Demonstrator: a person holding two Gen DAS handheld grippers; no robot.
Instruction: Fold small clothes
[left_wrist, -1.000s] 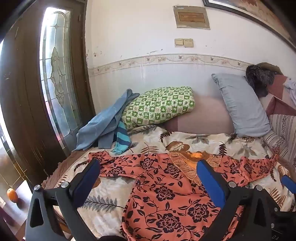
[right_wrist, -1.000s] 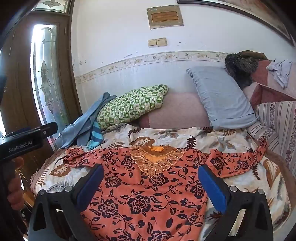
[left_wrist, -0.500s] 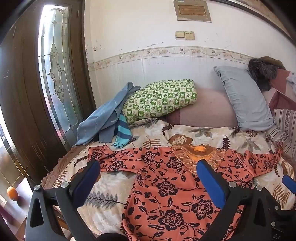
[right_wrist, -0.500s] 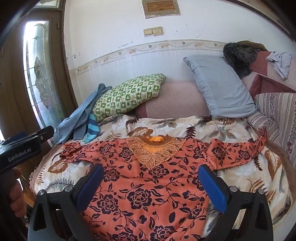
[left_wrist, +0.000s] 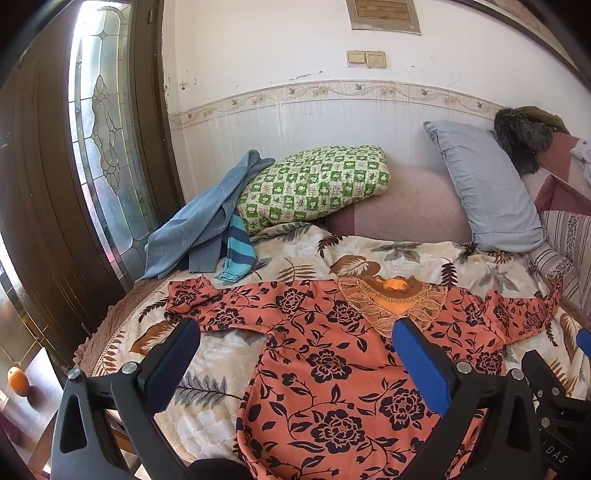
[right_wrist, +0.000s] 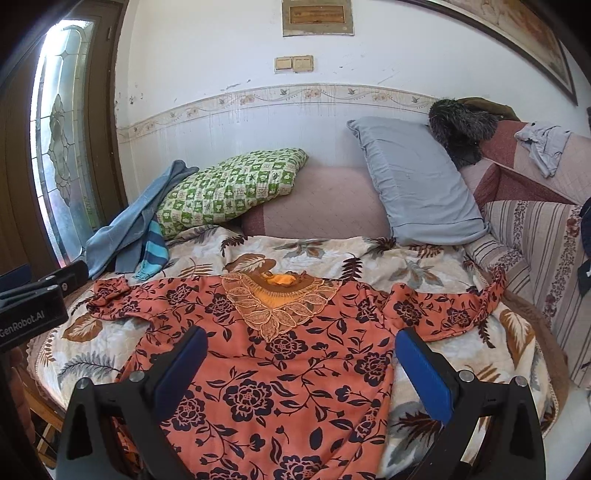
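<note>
Both grippers, left gripper and right gripper, hang over the bed with jaws spread wide, nothing in them. Orange floral dress lies flat on the leaf-print bedspread, sleeves out. Behind it: green checkered pillow, grey pillow.

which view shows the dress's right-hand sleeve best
The right wrist view: the orange floral dress shows that sleeve whole, out to its cuff by the striped cushion. In the left wrist view the sleeve sits squeezed at the frame's edge.
</note>
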